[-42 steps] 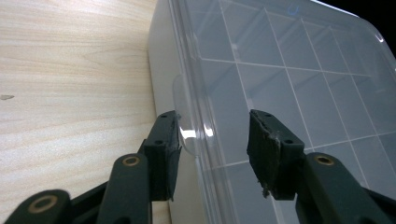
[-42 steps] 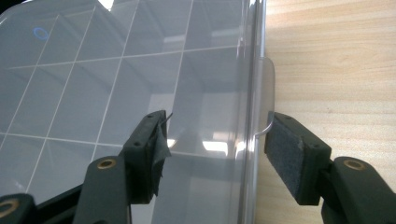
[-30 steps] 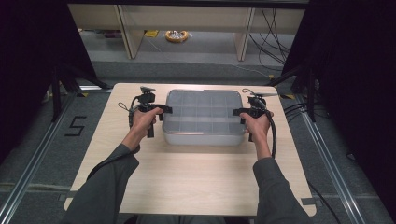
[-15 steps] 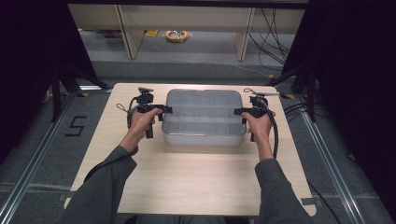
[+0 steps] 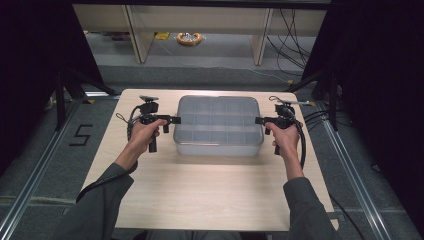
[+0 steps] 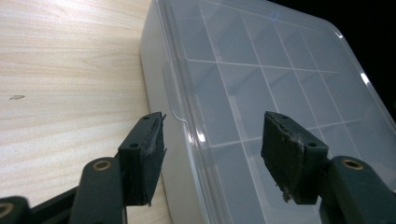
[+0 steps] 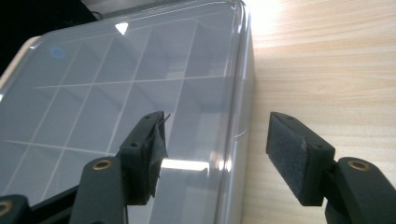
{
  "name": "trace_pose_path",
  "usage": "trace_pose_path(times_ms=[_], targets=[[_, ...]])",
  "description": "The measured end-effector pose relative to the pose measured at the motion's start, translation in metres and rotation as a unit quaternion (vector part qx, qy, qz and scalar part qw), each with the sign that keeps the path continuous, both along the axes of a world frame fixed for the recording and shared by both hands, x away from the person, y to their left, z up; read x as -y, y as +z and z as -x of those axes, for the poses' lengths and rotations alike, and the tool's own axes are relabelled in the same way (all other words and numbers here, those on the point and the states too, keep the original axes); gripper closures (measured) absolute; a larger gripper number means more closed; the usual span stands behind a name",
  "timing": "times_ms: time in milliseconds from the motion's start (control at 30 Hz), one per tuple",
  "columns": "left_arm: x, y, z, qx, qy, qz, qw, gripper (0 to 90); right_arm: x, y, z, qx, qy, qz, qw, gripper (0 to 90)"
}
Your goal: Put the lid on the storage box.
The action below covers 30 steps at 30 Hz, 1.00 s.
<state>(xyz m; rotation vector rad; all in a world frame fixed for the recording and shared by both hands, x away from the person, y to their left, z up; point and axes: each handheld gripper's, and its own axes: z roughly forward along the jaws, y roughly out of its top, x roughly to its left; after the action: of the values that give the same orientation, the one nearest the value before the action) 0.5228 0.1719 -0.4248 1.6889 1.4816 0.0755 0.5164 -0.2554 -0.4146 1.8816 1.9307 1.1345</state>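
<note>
Both grippers, left (image 5: pixel 175 120) & right (image 5: pixel 258 120), jaws just opened and gripping nothing, now backed off the compartment box (image 5: pixel 218 125) mid-table nr its far edge — box looks placed.

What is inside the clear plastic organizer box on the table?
Through the closed lid of the organizer box, only a grid of dividers forming compartments shows, and those look empty. Glare and the frosted plastic blur the far corners, so small items there cannot be ruled out.
</note>
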Motion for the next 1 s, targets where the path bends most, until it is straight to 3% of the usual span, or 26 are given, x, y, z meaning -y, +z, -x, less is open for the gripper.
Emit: trace_pose_path(times_ms=[33,67,100,133,167,200,233,300,333,367,433,533,633,700,767,900,1000], targets=[[-0.001,0.001,0.003,0.002,-0.004,-0.003,1.0,38.6,0.002,-0.001,0.002,0.007,0.011,0.004,0.9999,37.6],[-0.001,0.001,0.005,0.005,-0.004,-0.004,1.0,38.4,-0.004,0.003,0.006,-0.02,-0.016,-0.022,0.9994,37.4],[-0.003,0.002,0.008,0.007,-0.007,-0.007,0.9999,38.2,-0.004,0.003,0.009,-0.025,-0.012,-0.018,0.9995,37.2],[-0.003,0.002,0.011,0.01,-0.006,-0.008,0.9999,38.1,-0.002,0.002,0.01,-0.005,-0.001,-0.009,0.9999,36.9],[-0.004,0.003,0.013,0.013,-0.006,-0.008,0.9999,38.1,0.003,-0.001,0.01,0.026,0.029,0.01,0.9992,36.4],[-0.005,0.003,0.015,0.013,-0.009,-0.011,0.9998,38.0,-0.001,0.004,0.015,-0.005,0.014,-0.012,0.9998,36.2],[-0.006,0.003,0.017,0.016,-0.01,-0.009,0.9998,37.9,-0.003,0.004,0.016,-0.008,0.003,-0.016,0.9998,36.0],[-0.007,0.003,0.021,0.017,-0.015,-0.011,0.9997,37.8,0.002,0.001,0.017,0.025,0.028,0.007,0.9993,35.8],[-0.007,0.003,0.022,0.017,-0.016,-0.012,0.9997,37.7,-0.001,0.004,0.021,0.004,0.017,-0.007,0.9998,35.8],[-0.008,0.002,0.024,0.017,-0.018,-0.013,0.9996,37.6,0.001,0.002,0.02,0.026,0.031,0.008,0.9992,35.7],[-0.01,0.002,0.028,0.019,-0.018,-0.006,0.9996,37.1,-0.002,0.005,0.027,0.009,0.025,0.0,0.9997,35.6],[-0.011,0.002,0.035,0.026,-0.018,0.002,0.9995,36.7,0.0,0.003,0.029,0.036,0.042,0.008,0.9984,35.2],[-0.012,0.002,0.042,0.029,-0.028,-0.004,0.9992,36.3,-0.003,0.003,0.035,0.037,0.047,0.012,0.9982,35.2],[-0.014,0.002,0.046,0.032,-0.03,-0.005,0.999,35.9,-0.008,0.003,0.04,0.017,0.04,0.001,0.999,35.0],[-0.015,0.002,0.048,0.033,-0.032,-0.006,0.9989,35.8,-0.006,0.001,0.041,0.038,0.058,0.019,0.9974,35.0],[-0.016,0.0,0.057,0.039,-0.034,-0.002,0.9987,35.2,-0.011,0.003,0.048,0.031,0.057,0.014,0.9978,34.8],[-0.016,-0.001,0.063,0.043,-0.039,-0.002,0.9983,34.8,-0.011,0.003,0.052,0.042,0.072,0.019,0.9963,34.6]])
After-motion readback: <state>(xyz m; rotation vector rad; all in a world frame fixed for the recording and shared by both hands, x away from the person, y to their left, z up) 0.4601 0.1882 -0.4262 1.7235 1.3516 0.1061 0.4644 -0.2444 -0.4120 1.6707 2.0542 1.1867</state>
